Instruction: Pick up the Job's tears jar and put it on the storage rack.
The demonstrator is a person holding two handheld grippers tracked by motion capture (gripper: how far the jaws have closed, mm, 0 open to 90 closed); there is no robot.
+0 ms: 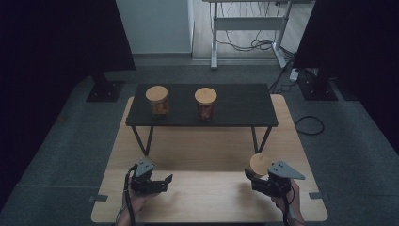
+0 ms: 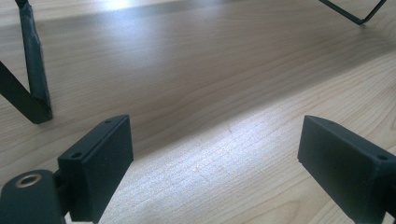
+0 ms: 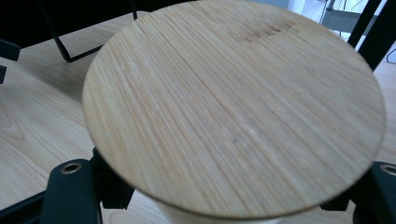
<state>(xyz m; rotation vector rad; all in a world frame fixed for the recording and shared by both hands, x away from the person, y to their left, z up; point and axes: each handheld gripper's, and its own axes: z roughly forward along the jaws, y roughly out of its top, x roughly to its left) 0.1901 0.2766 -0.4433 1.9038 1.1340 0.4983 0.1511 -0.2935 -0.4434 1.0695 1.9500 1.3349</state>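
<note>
A jar with a round bamboo lid (image 1: pixel 260 165) stands near the front right of the wooden table (image 1: pixel 202 150), and my right gripper (image 1: pixel 256 176) is shut on it. In the right gripper view the lid (image 3: pixel 233 102) covers the jar's body, with the black jaws on either side just below its rim. Two more bamboo-lidded jars, one to the left (image 1: pixel 157 100) and one nearer the middle (image 1: pixel 206 102), sit on a low black shelf (image 1: pixel 244 106) at the back of the table. My left gripper (image 1: pixel 165 181) rests open at the front left, with bare wood between its jaws (image 2: pixel 215 163).
The shelf stands on thin black wire legs (image 2: pixel 32 79) that come down onto the table ahead of my left gripper. Beyond the table are a white desk frame (image 1: pixel 249 23), black stand bases (image 1: pixel 104 89) and cables on the grey floor (image 1: pixel 309 125).
</note>
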